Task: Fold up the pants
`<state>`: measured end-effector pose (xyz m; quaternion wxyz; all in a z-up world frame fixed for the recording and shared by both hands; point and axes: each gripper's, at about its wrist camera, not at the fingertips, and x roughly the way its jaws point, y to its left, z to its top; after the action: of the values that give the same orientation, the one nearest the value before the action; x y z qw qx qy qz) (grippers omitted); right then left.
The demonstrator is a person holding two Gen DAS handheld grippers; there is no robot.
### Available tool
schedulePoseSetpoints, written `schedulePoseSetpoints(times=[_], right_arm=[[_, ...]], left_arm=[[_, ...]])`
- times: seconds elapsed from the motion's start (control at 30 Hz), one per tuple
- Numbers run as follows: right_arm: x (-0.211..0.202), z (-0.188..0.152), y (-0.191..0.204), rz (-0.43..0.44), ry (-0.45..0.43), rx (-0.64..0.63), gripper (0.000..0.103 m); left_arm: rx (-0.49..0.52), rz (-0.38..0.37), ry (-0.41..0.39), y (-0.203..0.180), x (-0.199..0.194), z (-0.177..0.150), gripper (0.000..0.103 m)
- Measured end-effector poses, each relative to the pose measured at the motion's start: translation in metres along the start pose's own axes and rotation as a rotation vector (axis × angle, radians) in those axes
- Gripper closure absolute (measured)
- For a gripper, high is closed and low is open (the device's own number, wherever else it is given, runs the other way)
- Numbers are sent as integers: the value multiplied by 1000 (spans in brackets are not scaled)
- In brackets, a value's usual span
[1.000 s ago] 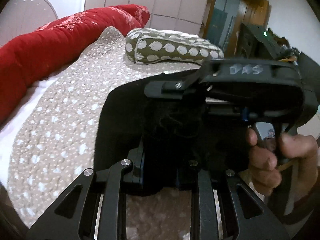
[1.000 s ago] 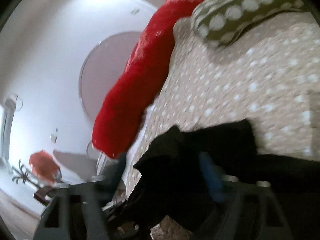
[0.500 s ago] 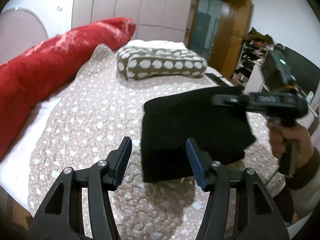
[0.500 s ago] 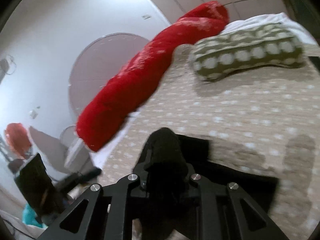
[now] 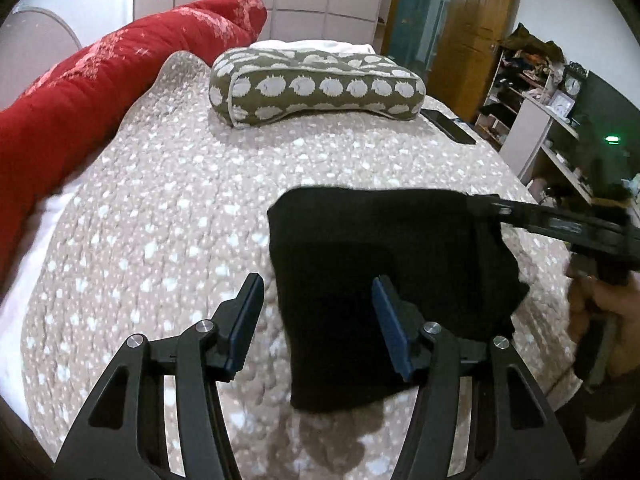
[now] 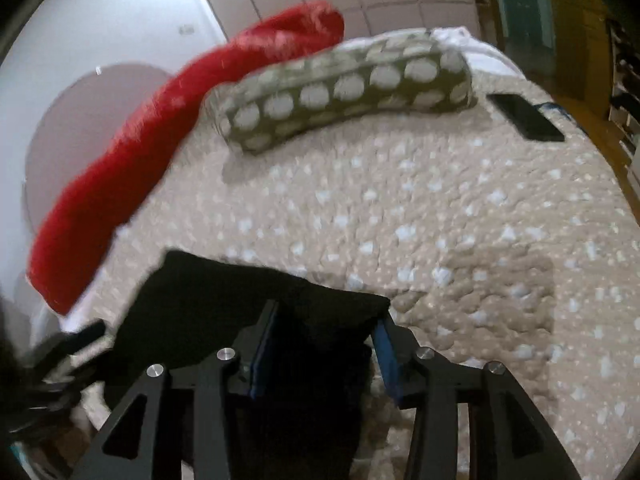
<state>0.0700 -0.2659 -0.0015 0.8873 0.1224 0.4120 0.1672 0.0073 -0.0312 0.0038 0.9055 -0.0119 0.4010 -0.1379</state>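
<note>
One pair of black pants (image 5: 384, 280), folded square on the quilted bed (image 5: 168, 216); left gripper (image 5: 320, 320) released, right gripper (image 6: 324, 344) just opening, seemingly unclamped over the fold's corner; withdraw both straight back without dragging the layers.

The folded pants (image 5: 384, 264) are black. The quilt (image 5: 168, 200) is tan with white spots. The pillow (image 5: 316, 86) is olive green with white blobs. The long cushion (image 5: 92, 80) is red.
</note>
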Motion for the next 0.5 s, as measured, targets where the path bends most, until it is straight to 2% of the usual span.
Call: schedulePoseSetpoints(times=[0.03, 0.1, 0.17, 0.23, 0.33, 0.43, 0.5], right_arm=[[-10, -1, -1, 3, -18, 2, 60], [-24, 1, 11, -44, -66, -60, 60], [-30, 1, 26, -65, -88, -140, 60], [-33, 2, 35, -58, -102, -168, 60], [-21, -2, 44, -5, -46, -198, 60], [-8, -18, 45, -56, 36, -227, 60], [-10, -33, 41, -69, 61, -240, 60]], left_arm=[[7, 8, -1, -2, 3, 3, 47], [22, 33, 9, -6, 12, 9, 47], [15, 27, 33, -8, 22, 10, 47], [1, 23, 57, -8, 32, 9, 47], [-11, 33, 59, -7, 38, 7, 41], [-29, 23, 63, -4, 40, 5, 39], [-40, 15, 67, -2, 43, 4, 36]])
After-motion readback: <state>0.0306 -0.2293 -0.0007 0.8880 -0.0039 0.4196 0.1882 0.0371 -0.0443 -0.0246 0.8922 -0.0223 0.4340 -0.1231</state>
